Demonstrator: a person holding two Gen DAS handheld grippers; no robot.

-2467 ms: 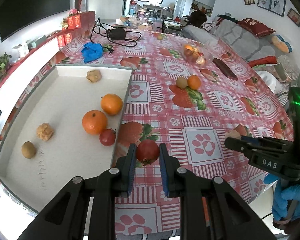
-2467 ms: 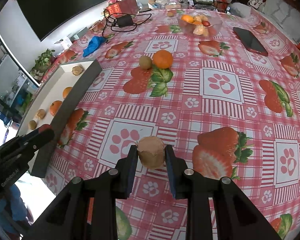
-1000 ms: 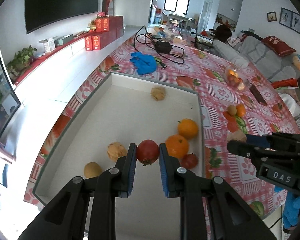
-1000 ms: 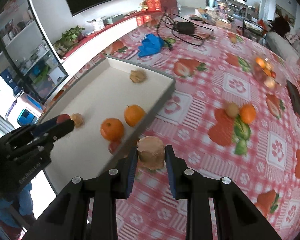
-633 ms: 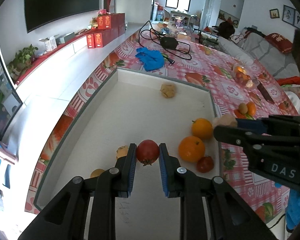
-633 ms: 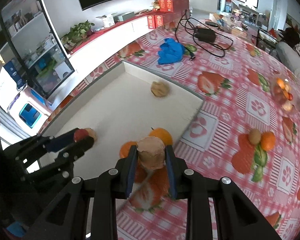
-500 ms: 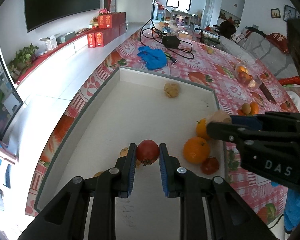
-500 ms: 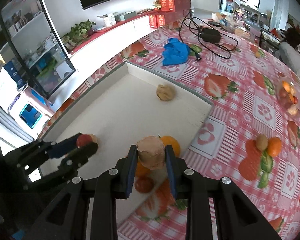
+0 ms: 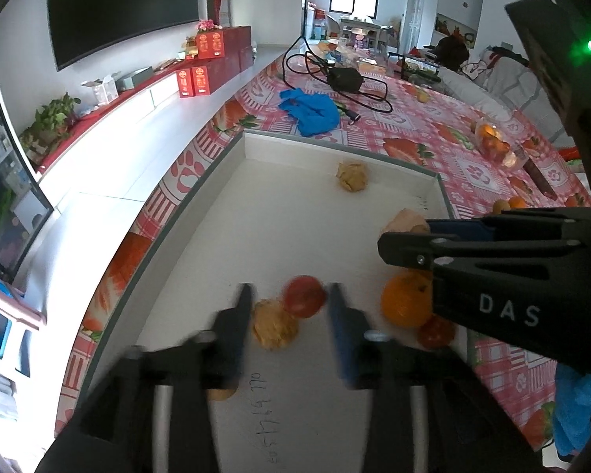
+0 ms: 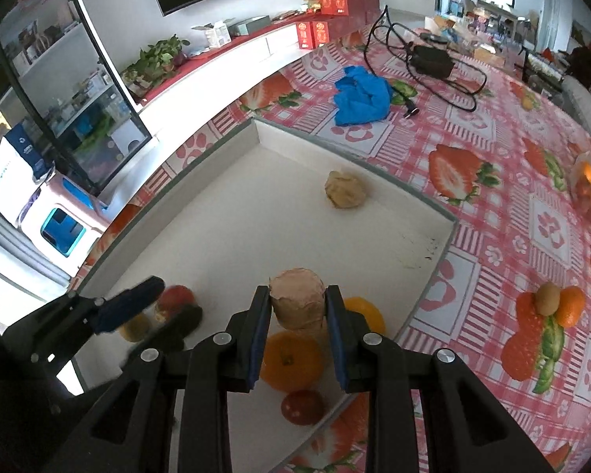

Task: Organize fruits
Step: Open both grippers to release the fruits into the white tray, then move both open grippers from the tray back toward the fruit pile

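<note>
Left wrist view: my left gripper (image 9: 289,307) has its jaws spread, the round red tomato (image 9: 304,296) loose between them over the shallow white tray (image 9: 232,149). My right gripper (image 10: 297,321) pinches a tan paper-wrapped fruit (image 10: 296,297) above the oranges (image 10: 291,358); I judge the tray floor beyond them free.

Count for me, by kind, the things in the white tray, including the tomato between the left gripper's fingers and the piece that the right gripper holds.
Red tomatoes: 2
Oranges: 2
Lumpy tan pieces: 2
Brown kiwi: 1
Tan piece in the right gripper: 1
Total: 8
</note>
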